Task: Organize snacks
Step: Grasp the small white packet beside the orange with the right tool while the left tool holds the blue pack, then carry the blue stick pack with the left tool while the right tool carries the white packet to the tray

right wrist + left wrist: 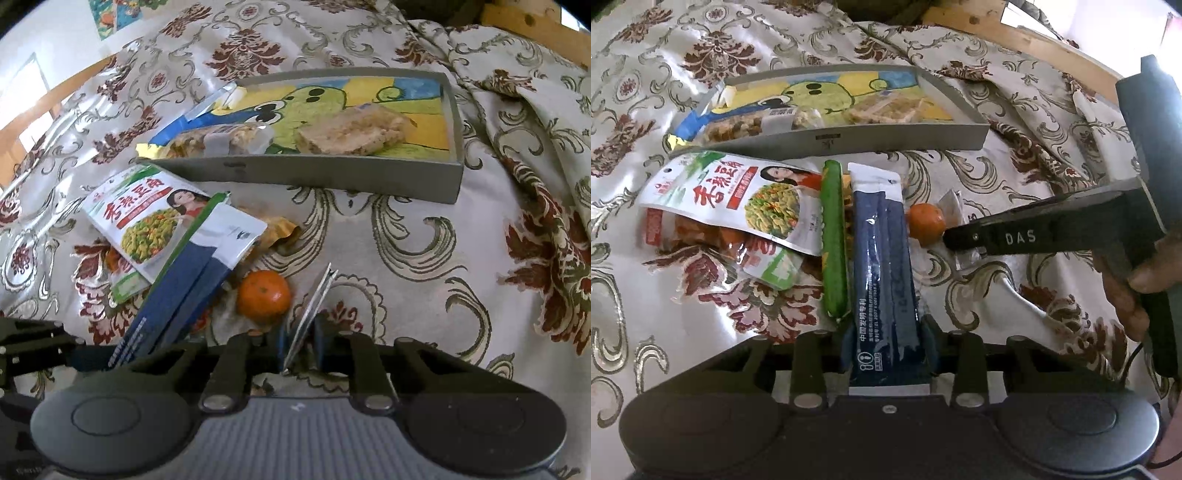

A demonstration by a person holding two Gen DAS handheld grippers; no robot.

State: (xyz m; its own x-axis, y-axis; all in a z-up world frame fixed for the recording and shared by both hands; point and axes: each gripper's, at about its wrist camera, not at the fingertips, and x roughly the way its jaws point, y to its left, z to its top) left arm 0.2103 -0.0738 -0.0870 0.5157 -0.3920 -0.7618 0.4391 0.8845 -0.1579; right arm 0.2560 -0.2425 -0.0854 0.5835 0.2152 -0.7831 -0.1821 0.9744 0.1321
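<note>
My left gripper (888, 343) is shut on the lower end of a long dark blue stick packet (882, 240), which reaches out toward the grey tray (886, 138). Left of it lie a green packet (833, 236) and a white-and-green snack pouch (731, 199). An orange (925, 221) sits just right of the blue packet. My right gripper (301, 341) is shut on a small thin silver packet (317, 299) that stands on edge between its pads, beside the orange (263, 295). The tray (332, 173) has a cartoon lining and holds clear bags of biscuits (351, 133).
A flowered cloth (424, 258) covers the whole surface and bunches into folds at the right (535, 122). A wooden edge (1034, 40) runs behind the tray. A hand (1126, 288) holds the right gripper's handle. More red-orange snack bags (701, 236) lie under the white pouch.
</note>
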